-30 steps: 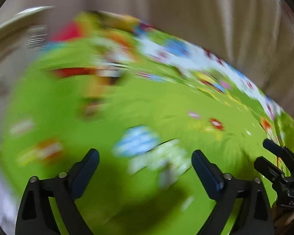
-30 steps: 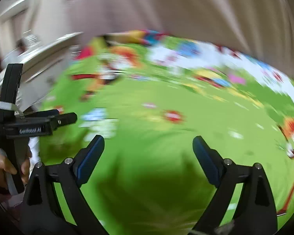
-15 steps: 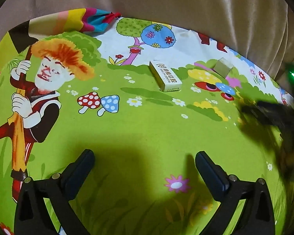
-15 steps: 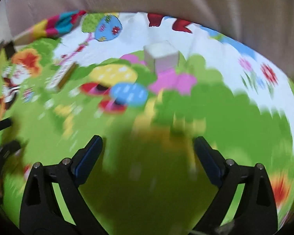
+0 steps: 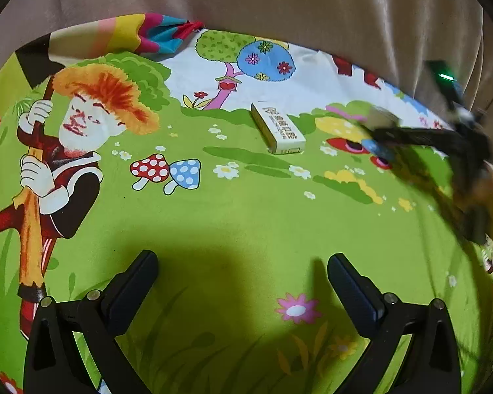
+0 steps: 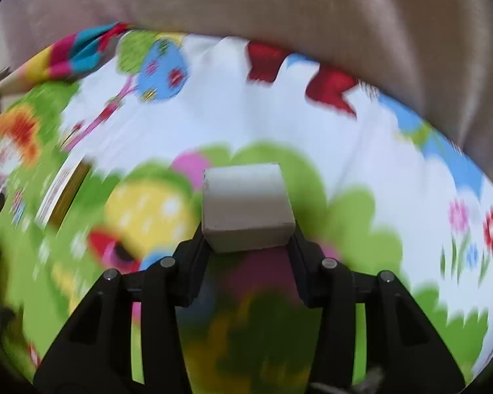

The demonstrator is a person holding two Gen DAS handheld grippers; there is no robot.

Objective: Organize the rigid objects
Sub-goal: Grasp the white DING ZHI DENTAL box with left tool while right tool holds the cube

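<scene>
The left gripper [image 5: 243,282] is held pitched down over the cartoon-printed cloth [image 5: 246,210], its jaws spread wide with nothing between them. A long white carton [image 5: 277,128] is seen lying on the cloth at twelve o'clock from it, well apart. At two o'clock the right gripper [image 5: 374,131] is seen blurred, reaching a small pale block [image 5: 379,116]. In the right wrist view the right gripper [image 6: 248,246] is angled down and its jaws are closing on the pale block [image 6: 246,207], both pads against its sides. Half a second earlier those jaws were wide apart and the block lay well ahead at twelve o'clock; the left view is unchanged.
</scene>
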